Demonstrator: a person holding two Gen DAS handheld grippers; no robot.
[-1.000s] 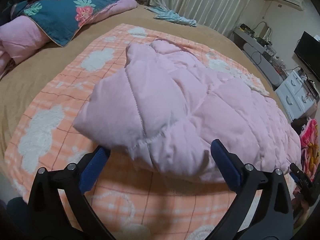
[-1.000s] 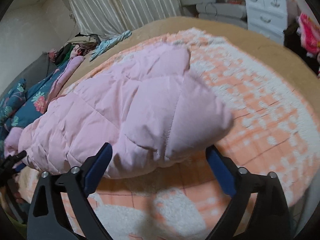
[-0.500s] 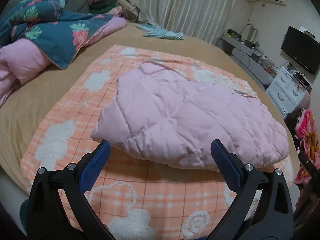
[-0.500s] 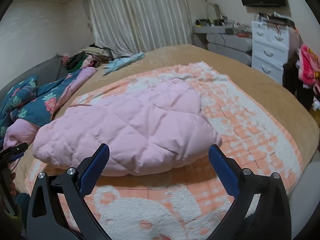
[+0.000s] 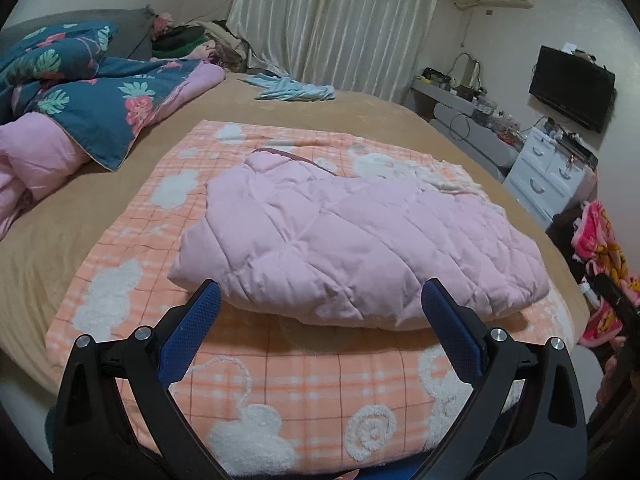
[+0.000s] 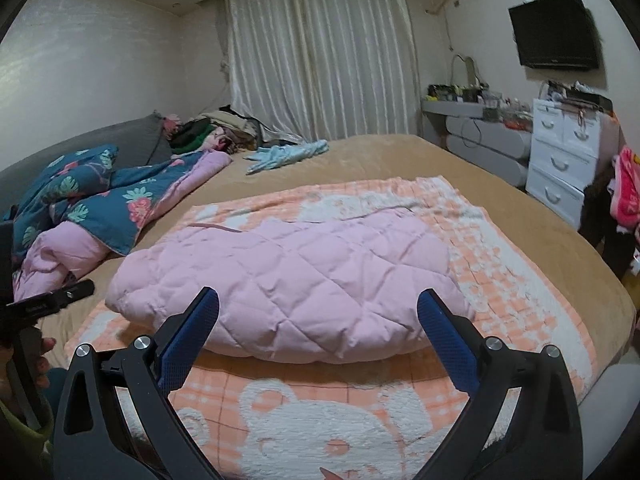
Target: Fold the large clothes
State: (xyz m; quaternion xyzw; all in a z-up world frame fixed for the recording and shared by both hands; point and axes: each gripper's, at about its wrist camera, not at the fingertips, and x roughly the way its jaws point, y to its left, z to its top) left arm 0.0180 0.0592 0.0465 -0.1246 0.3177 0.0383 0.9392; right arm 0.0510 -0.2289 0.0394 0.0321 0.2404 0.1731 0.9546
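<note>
A pink quilted jacket (image 5: 360, 248) (image 6: 292, 284) lies folded into a puffy bundle on an orange checked blanket (image 5: 280, 380) (image 6: 520, 280) spread over the bed. My left gripper (image 5: 322, 300) hangs above the blanket's near edge, short of the bundle, its blue pads wide apart and nothing between them. My right gripper (image 6: 318, 308) is also open and empty, held back from the jacket's near side. Neither touches the jacket. The other gripper's black body shows at the right edge of the left wrist view and the left edge of the right wrist view.
A blue floral duvet with pink lining (image 5: 92, 96) (image 6: 88, 204) is heaped at the left. A light blue garment (image 5: 296, 90) (image 6: 286, 154) lies further back on the tan bed (image 5: 60, 216). White drawers (image 6: 564, 156), a wall TV (image 6: 556, 32) and curtains stand beyond.
Both grippers have drawn back and risen from the jacket, which now lies settled on the blanket. The views take in more of the room.
</note>
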